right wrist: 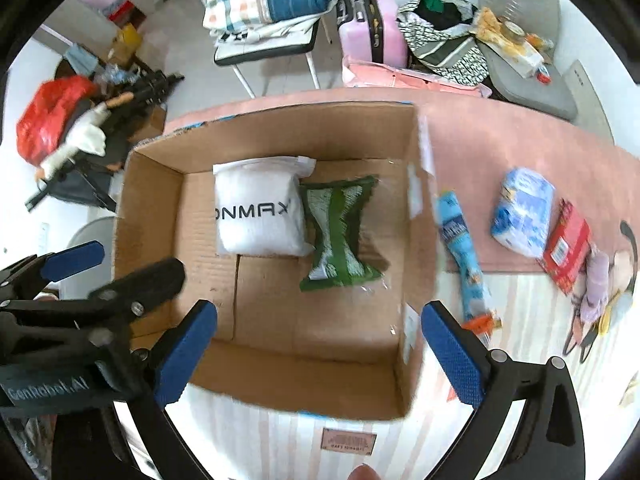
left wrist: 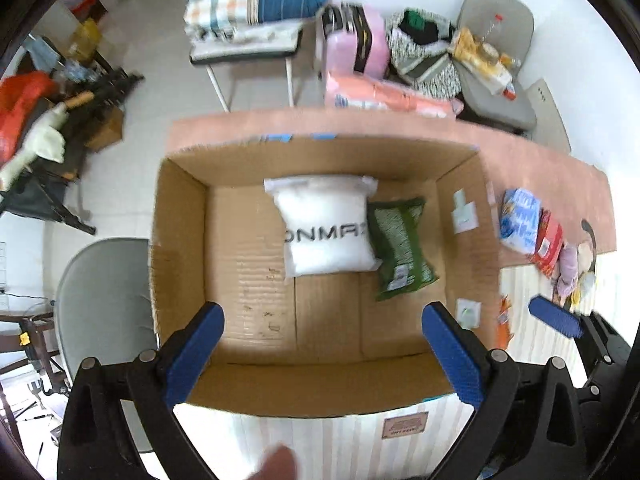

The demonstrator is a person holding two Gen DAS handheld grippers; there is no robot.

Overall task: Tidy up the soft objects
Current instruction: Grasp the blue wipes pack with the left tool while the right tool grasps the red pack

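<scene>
An open cardboard box (left wrist: 180, 240) stands on the table below both grippers. Side by side on its floor lie a white pillow-like bag (left wrist: 326, 226) printed with black letters and a green packet (left wrist: 400, 248). My left gripper (left wrist: 323, 316) hangs open over the near half of the box with nothing between its fingers. My right gripper (right wrist: 319, 312) is also open and empty above the box (right wrist: 148, 200), with the white bag (right wrist: 256, 212) and green packet (right wrist: 340, 236) beyond it. The left gripper (right wrist: 120, 268) shows at the left of the right wrist view.
Right of the box lie a long blue packet (right wrist: 460, 248), a blue tissue pack (right wrist: 524, 212), a red packet (right wrist: 568, 240) and a plush toy (right wrist: 600, 284) on the pink cloth (right wrist: 500, 140). A grey chair (left wrist: 104, 300) stands left; a chair with bedding (left wrist: 248, 12) and a pink suitcase (right wrist: 372, 28) stand behind.
</scene>
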